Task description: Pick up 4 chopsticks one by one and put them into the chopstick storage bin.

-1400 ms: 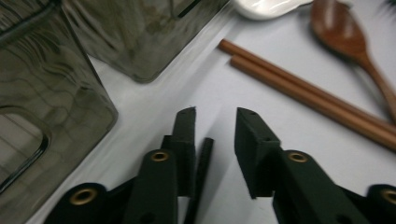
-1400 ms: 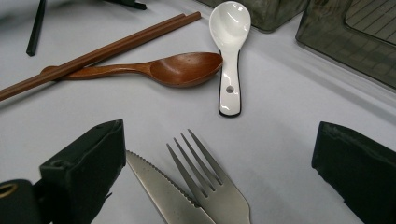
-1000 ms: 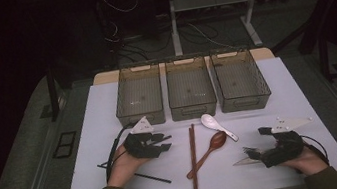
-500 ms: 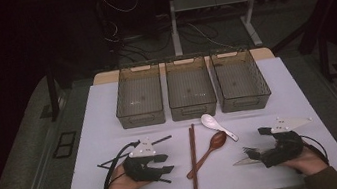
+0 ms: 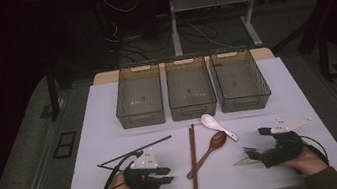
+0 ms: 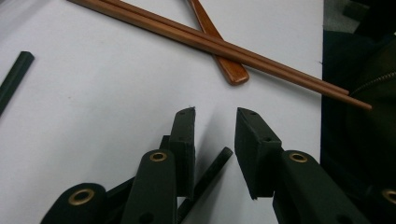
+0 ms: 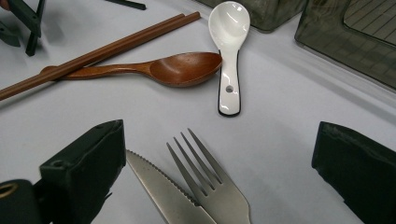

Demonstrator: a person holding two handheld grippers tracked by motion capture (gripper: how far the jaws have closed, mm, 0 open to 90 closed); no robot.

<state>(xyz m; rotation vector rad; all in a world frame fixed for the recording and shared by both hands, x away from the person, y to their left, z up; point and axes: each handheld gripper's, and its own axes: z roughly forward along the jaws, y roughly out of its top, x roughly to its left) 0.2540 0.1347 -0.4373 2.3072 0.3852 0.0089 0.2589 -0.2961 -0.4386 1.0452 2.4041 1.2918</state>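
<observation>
My left gripper (image 5: 166,174) lies low near the table's front edge, left of the wooden chopsticks (image 5: 194,159). In the left gripper view its jaws (image 6: 215,121) stand a little apart and have just been closing. A thin black chopstick (image 6: 212,170) lies on the table between them, and neither pad presses on it. A second black chopstick (image 5: 137,150) lies just behind that hand. My right gripper (image 5: 252,155) rests at the front right, open. A steel knife (image 7: 163,191) and fork (image 7: 210,186) lie between its wide jaws (image 7: 219,129).
A wooden spoon (image 5: 212,146) and a white ceramic spoon (image 5: 217,125) lie mid-table, right of the wooden chopsticks. Three empty smoky plastic bins (image 5: 139,97) (image 5: 190,88) (image 5: 239,80) stand in a row at the back. The table's front edge is close to both hands.
The left hand has drawn back toward the front edge, uncovering one black chopstick behind it and coming over the other. Its jaws have narrowed. The right hand has kept still.
</observation>
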